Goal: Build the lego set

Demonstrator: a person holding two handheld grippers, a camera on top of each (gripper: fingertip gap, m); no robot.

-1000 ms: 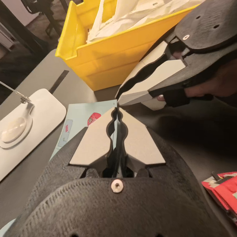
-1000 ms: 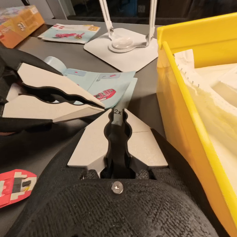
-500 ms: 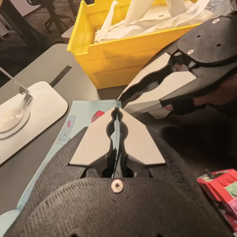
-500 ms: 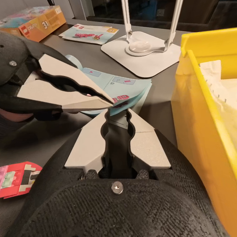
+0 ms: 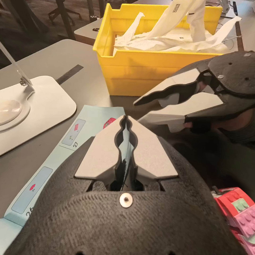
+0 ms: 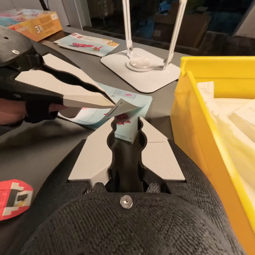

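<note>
Pale-blue booklet (image 5: 88, 128) page pinched in left tool (image 5: 125, 117); right tool (image 6: 126, 118) open.

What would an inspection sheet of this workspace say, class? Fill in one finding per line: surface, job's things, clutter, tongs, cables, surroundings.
Surface: dark grey table, with a black strip on it.
Job's things: pale blue instruction booklet lying open; one page lifted above the rest.
Clutter: yellow bin of white paper bags; white lamp base; red and pink brick model; orange box; second booklet.
Tongs: left tongs shut on the page's edge; right tongs open over the booklet, gripping nothing.
Cables: nothing seen.
Surroundings: chair legs on the floor, another desk behind.
</note>
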